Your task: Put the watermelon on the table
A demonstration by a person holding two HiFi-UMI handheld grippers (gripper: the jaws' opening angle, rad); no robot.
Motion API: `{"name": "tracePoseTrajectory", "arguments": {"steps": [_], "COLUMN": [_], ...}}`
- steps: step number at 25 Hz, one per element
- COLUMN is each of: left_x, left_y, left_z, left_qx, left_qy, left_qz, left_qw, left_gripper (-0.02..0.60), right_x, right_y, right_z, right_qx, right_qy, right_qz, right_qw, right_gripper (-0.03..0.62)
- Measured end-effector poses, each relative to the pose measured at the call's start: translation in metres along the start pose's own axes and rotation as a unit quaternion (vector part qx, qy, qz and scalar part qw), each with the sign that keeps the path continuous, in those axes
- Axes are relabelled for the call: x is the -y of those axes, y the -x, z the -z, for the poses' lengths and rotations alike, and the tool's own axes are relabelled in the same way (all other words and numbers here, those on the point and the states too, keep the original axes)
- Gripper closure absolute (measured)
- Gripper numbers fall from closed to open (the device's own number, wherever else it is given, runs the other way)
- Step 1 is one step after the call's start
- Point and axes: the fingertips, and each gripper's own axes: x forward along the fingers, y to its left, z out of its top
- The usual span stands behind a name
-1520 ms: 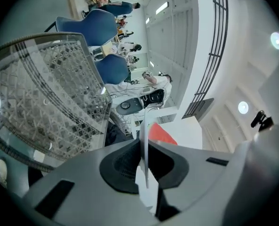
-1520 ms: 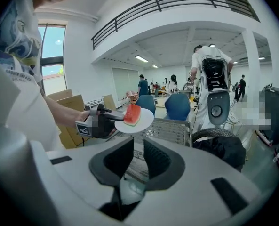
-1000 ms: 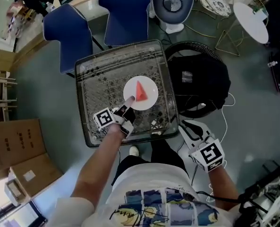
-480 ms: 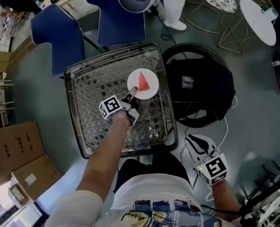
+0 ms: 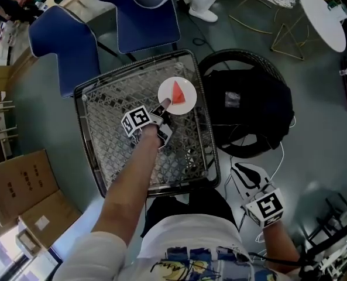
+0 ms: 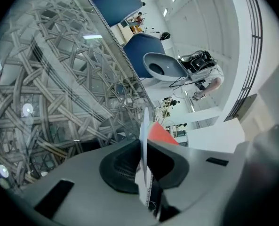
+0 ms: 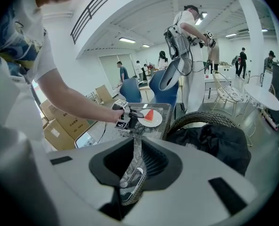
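A red wedge of watermelon (image 5: 177,91) lies on a small white plate (image 5: 185,102) at the far right of the glass-topped wicker table (image 5: 112,95). My left gripper (image 5: 163,105) is shut on the plate's near rim. In the left gripper view the plate (image 6: 144,140) runs edge-on between the jaws, with the watermelon (image 6: 160,134) just beyond them. Whether the plate rests on the glass or hangs just above it I cannot tell. My right gripper (image 5: 247,174) hangs low beside my right hip, away from the table, jaws together with nothing held.
Two blue chairs (image 5: 62,45) (image 5: 147,16) stand behind the table. A round wicker seat holding a black bag (image 5: 249,104) sits right of it. Cardboard boxes (image 5: 18,180) lie at the left. A person in white (image 7: 191,55) stands beyond the table.
My left gripper has carried the plate with the watermelon farther across the table toward its far right corner and lower. The right gripper has sunk a little at my side.
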Motion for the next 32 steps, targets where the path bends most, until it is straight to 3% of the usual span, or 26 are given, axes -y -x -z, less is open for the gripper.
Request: {"name": "tracePoseTrajectory", "arguments": {"steps": [5, 10, 16, 22, 25, 32], "left_x": [-0.01, -0.016, -0.017, -0.02, -0.022, -0.023], "left_y": [-0.003, -0.002, -0.002, 0.004, 0.004, 0.012], "left_z": [-0.001, -0.003, -0.003, -0.006, -0.007, -0.011], "left_qx": [-0.022, -0.036, -0.06, -0.066, -0.07, -0.061], "left_qy": [-0.038, -0.081, -0.152, -0.199, -0.224, -0.268], "left_qz": [-0.049, -0.109, -0.182, -0.251, -0.273, -0.295], "left_qw": [0.9978, 0.99, 0.9696, 0.9449, 0.9329, 0.9152], "left_gripper": [0.552, 0.532, 0.487, 0.452, 0.437, 0.431], "right_x": [-0.004, -0.006, -0.001, -0.007, -0.009, -0.008], "right_y": [-0.008, -0.015, -0.018, -0.022, -0.021, -0.02], "right_z": [0.0, -0.002, -0.005, -0.009, -0.004, -0.003], "right_qx": [-0.002, -0.005, -0.002, 0.002, -0.003, -0.003], "right_qy": [-0.007, -0.006, -0.002, -0.002, -0.001, 0.013], "right_qz": [-0.01, -0.021, -0.022, -0.027, -0.028, -0.015], "right_qw": [1.0, 1.0, 1.0, 1.0, 1.0, 1.0], "right_gripper": [0.543, 0.543, 0.543, 0.543, 0.543, 0.543]}}
